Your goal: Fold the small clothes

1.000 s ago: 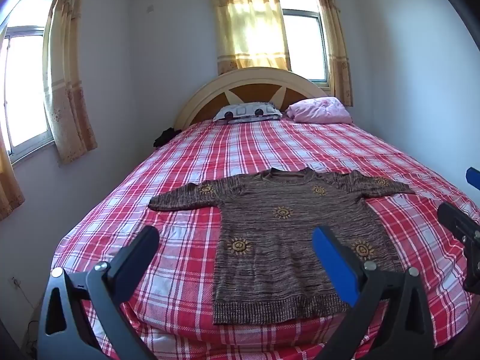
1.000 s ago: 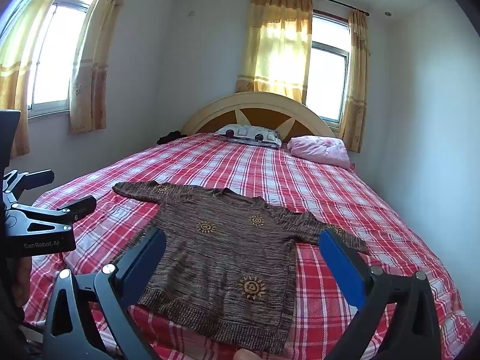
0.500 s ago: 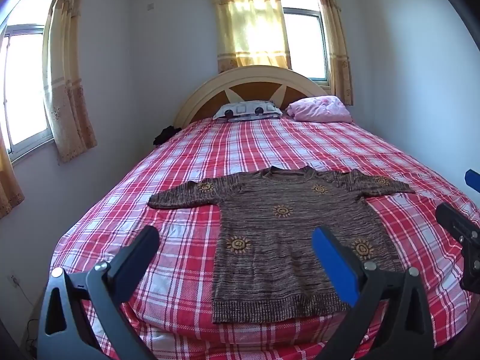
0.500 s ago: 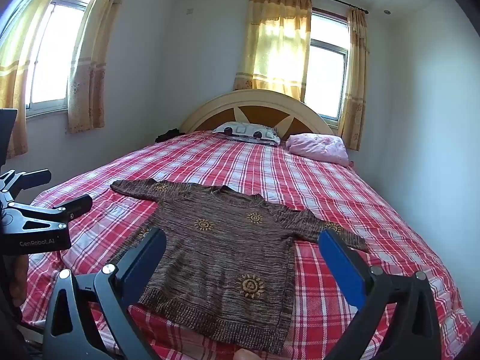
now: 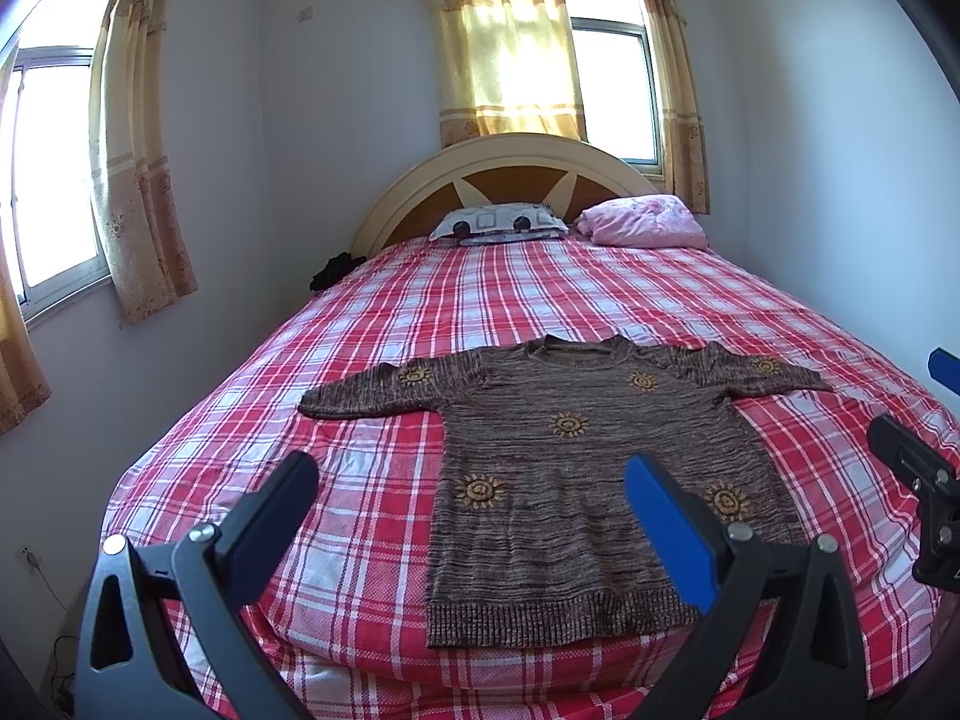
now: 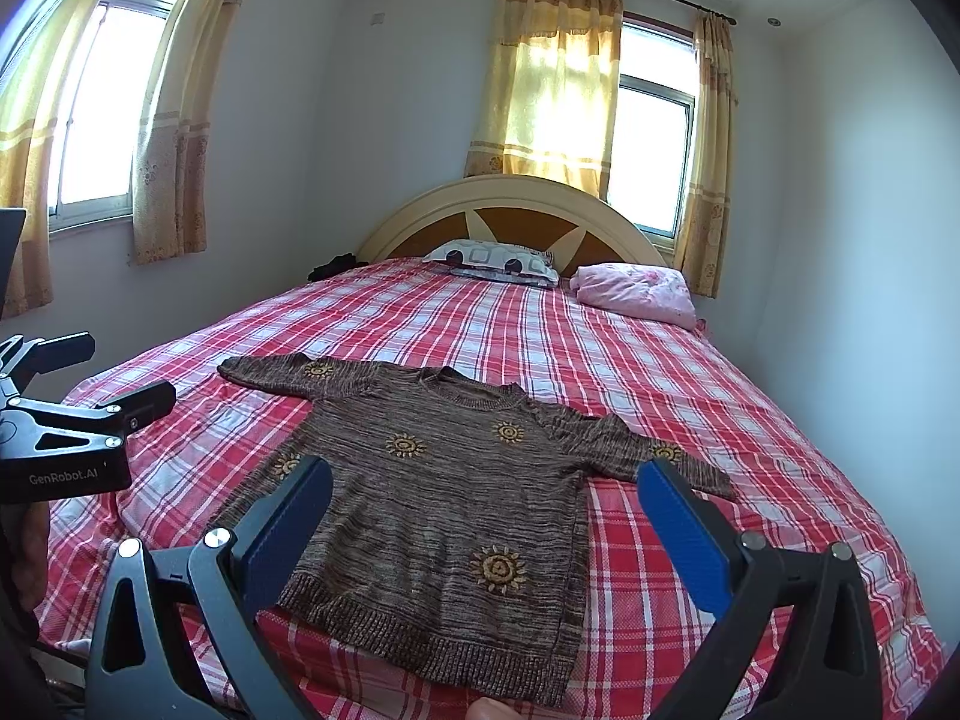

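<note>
Framing the lower edge of the left wrist view, the left gripper [image 5: 471, 501] has its jaws spread wide and holds nothing; the blue pad of one finger [image 5: 669, 525] overlaps the lower right part of the sweater in the picture, with no contact visible. In the right wrist view, the right gripper [image 6: 483, 507] is likewise spread wide and empty, low in the frame. The left gripper also shows at the left edge of that view, and part of the right gripper shows at the right edge of the left wrist view. Beyond the fingers, the brown sweater [image 5: 570, 474] lies flat and unfolded near the foot of the bed [image 5: 372, 480], on the red plaid sheet, hem toward the cameras, collar away, both sleeves spread out to the sides. Yellow sun motifs mark its front. Farther up the bed, a patterned pillow [image 5: 498, 222] and a pink pillow [image 5: 645, 222] rest side by side against the rounded headboard [image 5: 510, 171]. Behind it, in the upper centre of the frame, yellow curtains [image 5: 504, 42] hang before a window.
</note>
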Available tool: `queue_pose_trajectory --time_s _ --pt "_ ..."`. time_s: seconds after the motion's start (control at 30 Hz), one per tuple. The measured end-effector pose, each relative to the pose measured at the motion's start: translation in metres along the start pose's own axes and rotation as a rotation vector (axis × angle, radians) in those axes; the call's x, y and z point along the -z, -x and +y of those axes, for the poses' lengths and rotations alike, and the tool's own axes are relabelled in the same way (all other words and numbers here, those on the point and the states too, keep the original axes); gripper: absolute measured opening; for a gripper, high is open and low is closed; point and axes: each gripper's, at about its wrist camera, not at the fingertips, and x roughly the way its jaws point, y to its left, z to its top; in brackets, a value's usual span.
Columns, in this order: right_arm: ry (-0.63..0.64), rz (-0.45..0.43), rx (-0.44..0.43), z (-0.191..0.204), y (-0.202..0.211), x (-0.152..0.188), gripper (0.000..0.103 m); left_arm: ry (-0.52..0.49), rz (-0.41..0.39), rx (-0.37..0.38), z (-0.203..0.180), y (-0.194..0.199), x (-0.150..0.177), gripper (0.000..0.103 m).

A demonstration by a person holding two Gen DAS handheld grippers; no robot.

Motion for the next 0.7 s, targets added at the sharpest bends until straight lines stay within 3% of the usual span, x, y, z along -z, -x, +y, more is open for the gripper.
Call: queue_pose_trajectory --time_s 0.7 --pt "-0.002 0.012 0.001 -0.0001 -0.0016 0.0003 0.102 0.004 -0.003 -0.004 0.0009 -0.0007 -0.0003 0.103"
